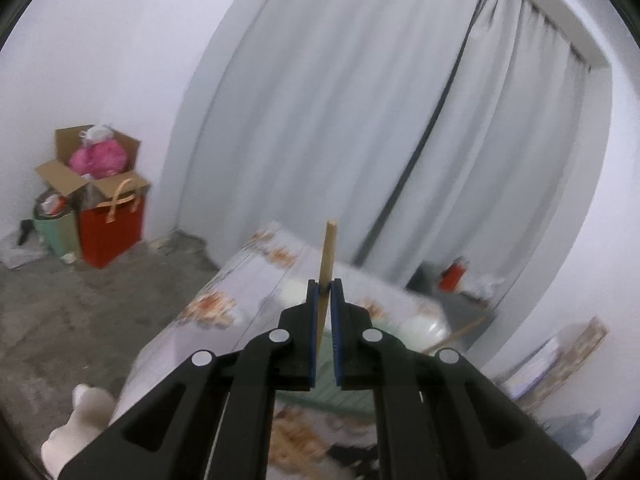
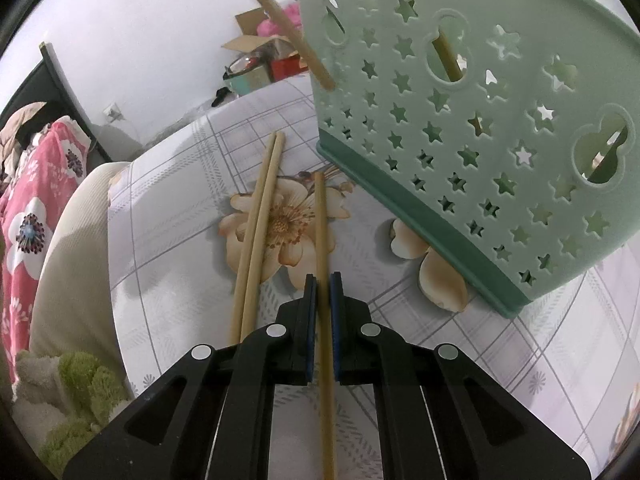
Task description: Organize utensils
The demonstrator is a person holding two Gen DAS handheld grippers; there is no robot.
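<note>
Two chopsticks (image 2: 256, 236) side by side on the flowered tablecloth (image 2: 168, 216), a third chopstick (image 2: 322, 232) just right of them, running between the fingers of the right gripper (image 2: 323, 280) (closed on it or merely straddling, impossible to tell). Mint-green perforated holder (image 2: 472, 128) tilted at upper right, sticks visible through its holes. Left gripper (image 1: 325, 286) raised toward the curtain (image 1: 360, 120), clamped on a wooden chopstick (image 1: 327, 252) pointing up.

I've got one pale wooden chopstick (image 1: 327, 264) upright; three more chopsticks (image 2: 256, 224) lie flat on the floral tablecloth beside the mint-green star-perforated plastic holder (image 2: 472, 120).
</note>
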